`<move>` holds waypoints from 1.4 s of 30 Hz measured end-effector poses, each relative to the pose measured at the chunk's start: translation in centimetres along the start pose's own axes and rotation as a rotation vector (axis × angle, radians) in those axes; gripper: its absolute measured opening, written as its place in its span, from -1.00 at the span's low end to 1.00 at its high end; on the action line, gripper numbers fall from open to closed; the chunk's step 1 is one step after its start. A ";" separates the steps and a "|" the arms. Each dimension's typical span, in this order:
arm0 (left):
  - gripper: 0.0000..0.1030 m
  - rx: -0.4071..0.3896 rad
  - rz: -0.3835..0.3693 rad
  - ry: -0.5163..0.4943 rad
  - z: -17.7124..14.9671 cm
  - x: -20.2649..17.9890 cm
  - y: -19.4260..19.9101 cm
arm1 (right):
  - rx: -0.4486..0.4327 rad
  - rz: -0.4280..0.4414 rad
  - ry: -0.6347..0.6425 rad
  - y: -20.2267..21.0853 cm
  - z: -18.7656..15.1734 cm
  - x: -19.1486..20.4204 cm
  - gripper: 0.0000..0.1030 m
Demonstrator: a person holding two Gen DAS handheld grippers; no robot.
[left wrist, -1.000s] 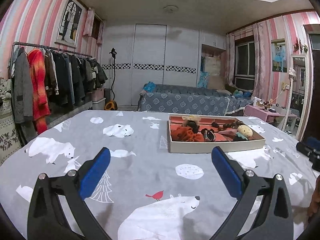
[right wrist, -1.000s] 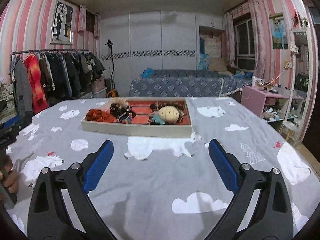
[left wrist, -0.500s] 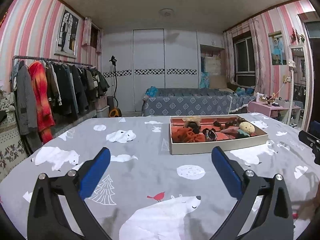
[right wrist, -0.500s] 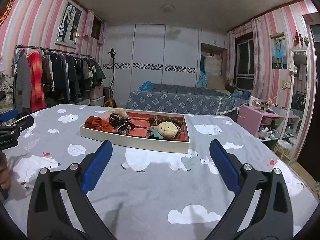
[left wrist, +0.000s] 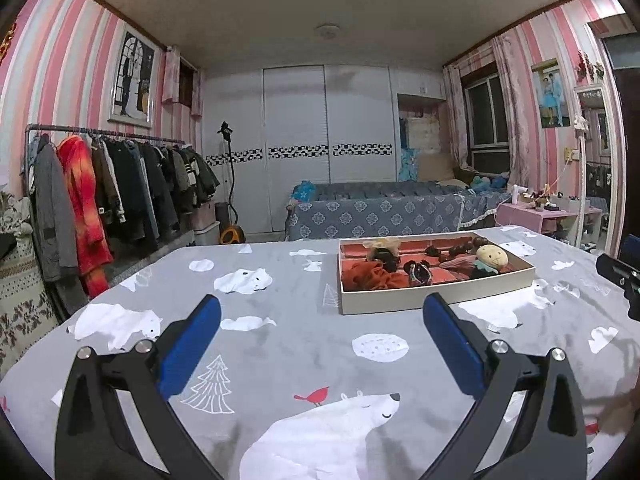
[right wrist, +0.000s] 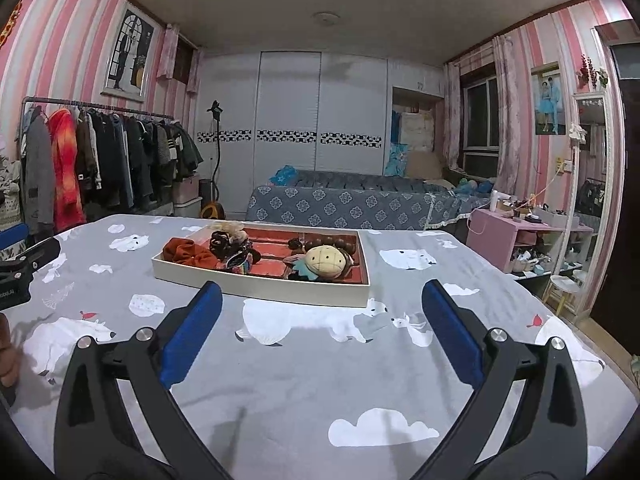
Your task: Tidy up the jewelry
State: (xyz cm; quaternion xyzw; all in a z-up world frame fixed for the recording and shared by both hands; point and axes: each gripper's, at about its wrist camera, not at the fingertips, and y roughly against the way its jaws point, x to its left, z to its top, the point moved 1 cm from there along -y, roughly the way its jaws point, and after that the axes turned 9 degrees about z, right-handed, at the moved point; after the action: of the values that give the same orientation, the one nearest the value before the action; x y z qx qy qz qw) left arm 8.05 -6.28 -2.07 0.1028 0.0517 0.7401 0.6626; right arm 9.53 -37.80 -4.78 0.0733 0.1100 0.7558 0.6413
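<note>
A shallow cream box [left wrist: 432, 302] with a red lining lies on the grey bear-print bedspread [left wrist: 280, 344]. It holds an orange bow [right wrist: 188, 254], dark hair ties [right wrist: 232, 246], brown beads [right wrist: 340, 242] and a round yellow plush clip [right wrist: 324, 260]. My left gripper [left wrist: 320, 344] is open and empty, short of the box's near left corner. My right gripper [right wrist: 320, 336] is open and empty, in front of the box's [right wrist: 260, 286] long side.
A clothes rack [left wrist: 100, 200] stands at the left. A blue-covered bed [left wrist: 392, 210] lies beyond the bedspread, and a pink side table [right wrist: 528, 240] with small items stands at the right. The other gripper shows at each view's edge [left wrist: 622, 276] [right wrist: 20, 268].
Both cameras have tilted upward and pulled back slightly, so more ceiling shows. The box sits lower in both views. Both grippers stay open.
</note>
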 end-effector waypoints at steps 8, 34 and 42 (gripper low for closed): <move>0.92 -0.015 -0.008 -0.011 0.0 -0.4 0.4 | 0.010 0.002 -0.010 -0.2 0.0 -0.3 0.90; 0.92 0.008 -0.018 -0.018 -0.2 -0.4 0.0 | 0.022 -0.002 -0.022 -0.4 -0.2 -0.5 0.91; 0.92 0.009 -0.018 -0.016 -0.2 -0.4 0.0 | 0.026 -0.001 -0.022 -0.6 -0.3 -0.5 0.91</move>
State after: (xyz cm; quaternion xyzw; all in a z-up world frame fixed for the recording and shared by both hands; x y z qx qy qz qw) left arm 8.07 -6.65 -2.29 0.1113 0.0503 0.7331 0.6690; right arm 10.12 -38.26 -5.24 0.0898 0.1128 0.7531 0.6419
